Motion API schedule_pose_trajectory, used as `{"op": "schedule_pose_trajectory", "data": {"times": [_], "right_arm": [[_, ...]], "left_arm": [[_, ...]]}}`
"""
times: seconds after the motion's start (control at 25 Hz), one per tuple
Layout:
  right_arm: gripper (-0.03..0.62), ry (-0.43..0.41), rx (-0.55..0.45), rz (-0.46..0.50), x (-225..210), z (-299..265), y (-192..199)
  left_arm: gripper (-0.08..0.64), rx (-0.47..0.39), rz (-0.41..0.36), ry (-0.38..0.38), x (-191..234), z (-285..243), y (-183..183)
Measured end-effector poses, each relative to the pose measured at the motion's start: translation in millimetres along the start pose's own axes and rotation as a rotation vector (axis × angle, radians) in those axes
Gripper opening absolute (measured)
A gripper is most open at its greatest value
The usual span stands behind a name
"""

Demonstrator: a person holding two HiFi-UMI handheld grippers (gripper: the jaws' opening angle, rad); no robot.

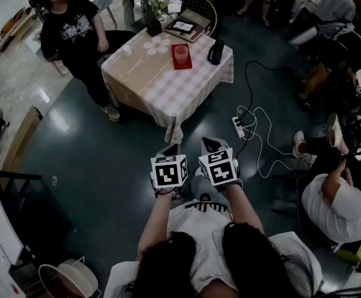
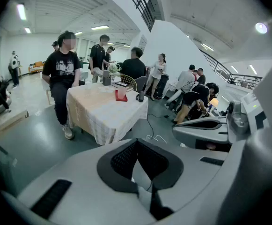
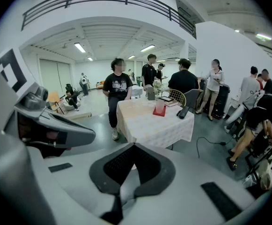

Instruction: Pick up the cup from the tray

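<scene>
Step in hand: the approach has not begun, as I judge it. Both grippers hang close to the person's body, well apart from the table (image 1: 168, 85), with open floor between.
Left gripper (image 1: 171, 149): its jaws are pressed together with nothing between them; it points toward the table.
Right gripper (image 1: 209, 144): likewise closed tight and empty, just beside the left one.
Where the cup is: the cup (image 1: 181, 53) stands upright on the red tray (image 1: 181, 66), toward the table's far edge, between a white flower-shaped mat (image 1: 157, 46) and a black jug (image 1: 215, 51).
How the cup looks: pale pink and see-through, a plain tumbler slightly wider at the rim. No handle shows. Whether it holds anything is too small to tell.
How the tray looks: small, flat, and rectangular, only a little wider than the cup.
Around the table: a person in a black shirt (image 1: 74, 36) stands at its left edge. A vase of flowers (image 1: 152, 14) and a stack of books (image 1: 186, 27) sit at the far corner.
Floor: a power strip (image 1: 238, 126) and loose cables lie near the table's near right corner.
Next move calls for: walking up to the near edge, probably clear of the cables, then spreading one pair of jaws wide enough for the cup's body before reaching in.
Risk: a light cup may tip if one jaw touches it first, and the jug stands near the tray on the right.
</scene>
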State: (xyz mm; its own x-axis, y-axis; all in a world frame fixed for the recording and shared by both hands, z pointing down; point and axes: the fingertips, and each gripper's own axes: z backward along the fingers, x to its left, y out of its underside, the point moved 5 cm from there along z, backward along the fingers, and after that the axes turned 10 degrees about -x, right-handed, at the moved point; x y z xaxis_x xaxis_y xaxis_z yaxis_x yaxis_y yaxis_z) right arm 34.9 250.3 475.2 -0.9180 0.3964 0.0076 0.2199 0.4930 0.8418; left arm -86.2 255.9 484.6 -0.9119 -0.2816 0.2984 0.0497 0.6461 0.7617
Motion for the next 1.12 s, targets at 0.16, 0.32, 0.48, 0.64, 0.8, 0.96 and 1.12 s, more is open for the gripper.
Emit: {"op": "schedule_pose_trajectory", "data": {"times": [0.16, 0.32, 0.48, 0.64, 0.8, 0.96, 1.12], "right_arm": [[0.008, 0.005, 0.009, -0.012, -6.1, -3.5, 3.3], [0.008, 0.010, 0.002, -0.017, -13.2, -7.5, 0.2], [0.008, 0.003, 0.019, -0.040, -22.2, -12.6, 2.0], [0.009, -0.004, -0.012, -0.074, -38.9, -20.6, -9.3], [0.011, -0.017, -0.074, -0.054, -54.8, -30.6, -23.8], [0.018, -0.062, -0.069, -0.016, -72.9, -43.1, -32.5], [0.126, -0.142, -0.091, -0.007, -93.8, -60.9, -48.3]], "left_arm": [[0.003, 0.007, -0.001, 0.001, -1.0, -7.8, -0.6], [0.004, 0.013, 0.004, -0.002, -1.1, -16.2, -4.6], [0.003, 0.024, 0.009, -0.006, -3.5, -25.8, -8.0], [0.003, 0.019, 0.016, -0.014, -7.3, -40.0, -21.1], [0.003, 0.011, 0.027, -0.033, -9.9, -55.6, -31.8], [0.003, 0.000, 0.035, -0.046, -18.0, -75.1, -47.4], [0.004, -0.029, 0.051, -0.068, -24.4, -96.2, -66.4]]}}
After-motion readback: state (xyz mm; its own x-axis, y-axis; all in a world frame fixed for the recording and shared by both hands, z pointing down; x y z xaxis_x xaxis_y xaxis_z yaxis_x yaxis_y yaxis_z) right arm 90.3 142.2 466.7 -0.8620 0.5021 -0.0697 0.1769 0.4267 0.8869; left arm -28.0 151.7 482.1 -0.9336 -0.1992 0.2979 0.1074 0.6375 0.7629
